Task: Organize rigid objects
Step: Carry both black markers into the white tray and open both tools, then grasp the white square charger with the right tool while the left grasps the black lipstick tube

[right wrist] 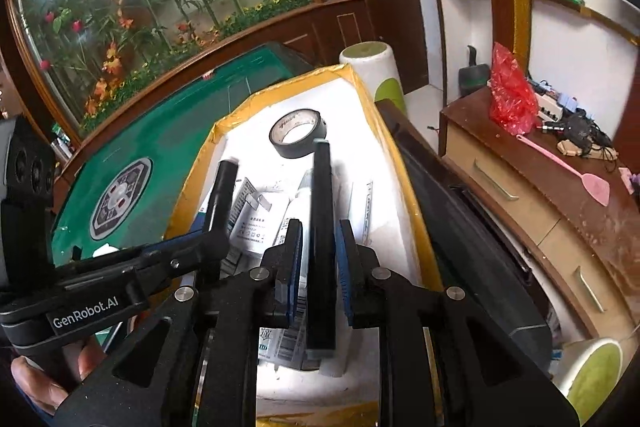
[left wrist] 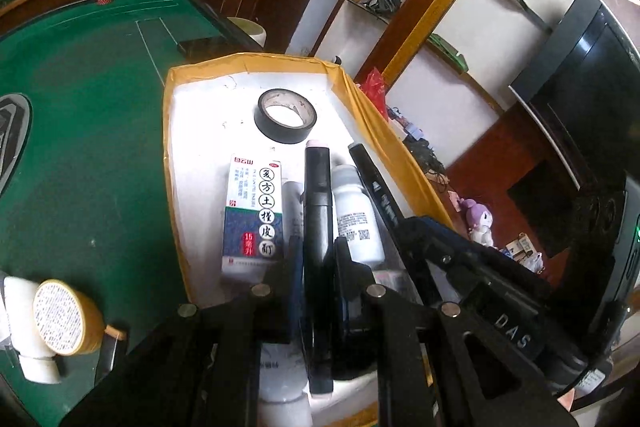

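Hovering over box (left wrist: 176, 131): both tongs (left wrist: 318, 259) (right wrist: 318, 259) pinching black markers (left wrist: 318, 211) (right wrist: 322, 227), long axes pointing forward toward tape (left wrist: 285, 115).

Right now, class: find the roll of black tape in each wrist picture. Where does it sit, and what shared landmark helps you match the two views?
Left wrist view: the roll of black tape lies flat at the far end of the yellow-edged box, above centre.
Right wrist view: the tape is at the box's far end, just left of centre.
Shared landmark: the green table.
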A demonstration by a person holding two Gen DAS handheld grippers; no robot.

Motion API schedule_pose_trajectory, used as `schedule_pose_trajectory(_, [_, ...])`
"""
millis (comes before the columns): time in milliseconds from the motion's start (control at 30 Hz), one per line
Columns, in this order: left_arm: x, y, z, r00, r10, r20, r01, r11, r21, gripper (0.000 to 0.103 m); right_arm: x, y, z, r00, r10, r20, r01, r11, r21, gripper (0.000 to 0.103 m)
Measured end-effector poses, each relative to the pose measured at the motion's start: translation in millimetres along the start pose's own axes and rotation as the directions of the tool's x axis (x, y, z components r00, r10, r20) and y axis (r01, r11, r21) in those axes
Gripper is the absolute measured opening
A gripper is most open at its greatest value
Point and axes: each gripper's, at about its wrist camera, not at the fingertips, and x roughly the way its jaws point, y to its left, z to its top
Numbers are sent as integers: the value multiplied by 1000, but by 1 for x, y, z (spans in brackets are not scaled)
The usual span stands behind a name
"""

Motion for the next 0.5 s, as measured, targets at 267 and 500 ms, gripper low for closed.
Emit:
schedule_pose_trajectory(267, [-15,4,-9,1000,-24,-3,24,1000,5,15,-19,15,-5,999,10,43,-10,1000,-4,24])
schedule_pose_trajectory(500, [-29,17,-13,999,-44,25,44,999,-19,53,-37,46,-7,995,42,90,-37,998,-56,24])
